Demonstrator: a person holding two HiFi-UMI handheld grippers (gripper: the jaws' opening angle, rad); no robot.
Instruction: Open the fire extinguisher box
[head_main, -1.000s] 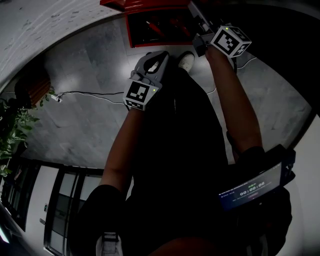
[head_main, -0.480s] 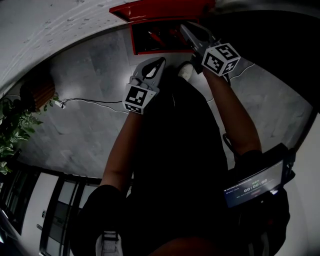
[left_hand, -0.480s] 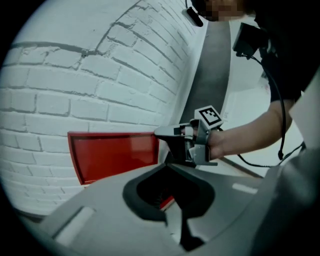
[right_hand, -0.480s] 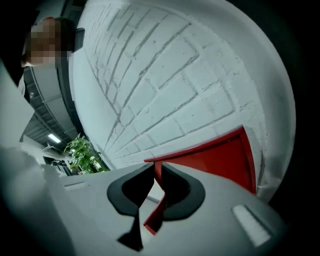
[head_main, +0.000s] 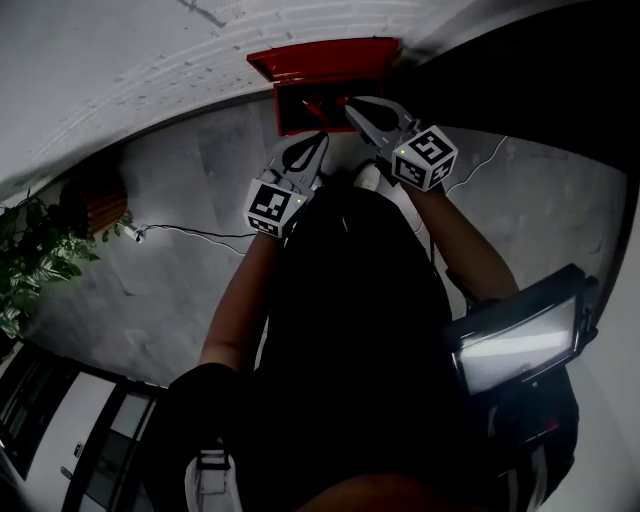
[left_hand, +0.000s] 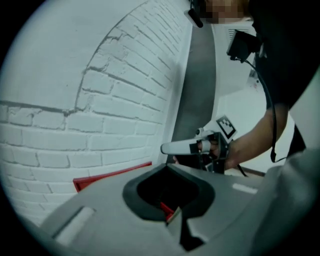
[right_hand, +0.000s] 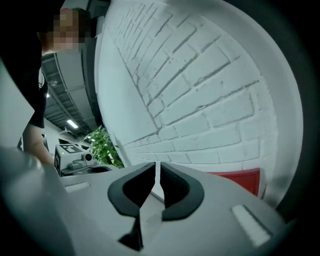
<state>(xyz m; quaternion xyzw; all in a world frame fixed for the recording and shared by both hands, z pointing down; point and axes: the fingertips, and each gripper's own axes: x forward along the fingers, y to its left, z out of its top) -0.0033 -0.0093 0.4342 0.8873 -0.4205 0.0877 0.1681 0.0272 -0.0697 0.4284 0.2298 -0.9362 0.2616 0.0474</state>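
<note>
Head view: right hand-held gripper (head_main: 353, 106) closing empty by the fire extinguisher box (head_main: 322, 60), left hand-held gripper (head_main: 321, 139) pressed together.

Right gripper (right_hand: 157, 169) pointed at a white brick wall (right_hand: 200, 90)
Its dark-padded jaws are closing, with just a thin slit between the tips and nothing in it. The red fire extinguisher box (right_hand: 239, 179) shows low on the right against the bricks. A leafy plant (right_hand: 102, 145) and the left gripper (right_hand: 75, 159) sit off to the left.
</note>
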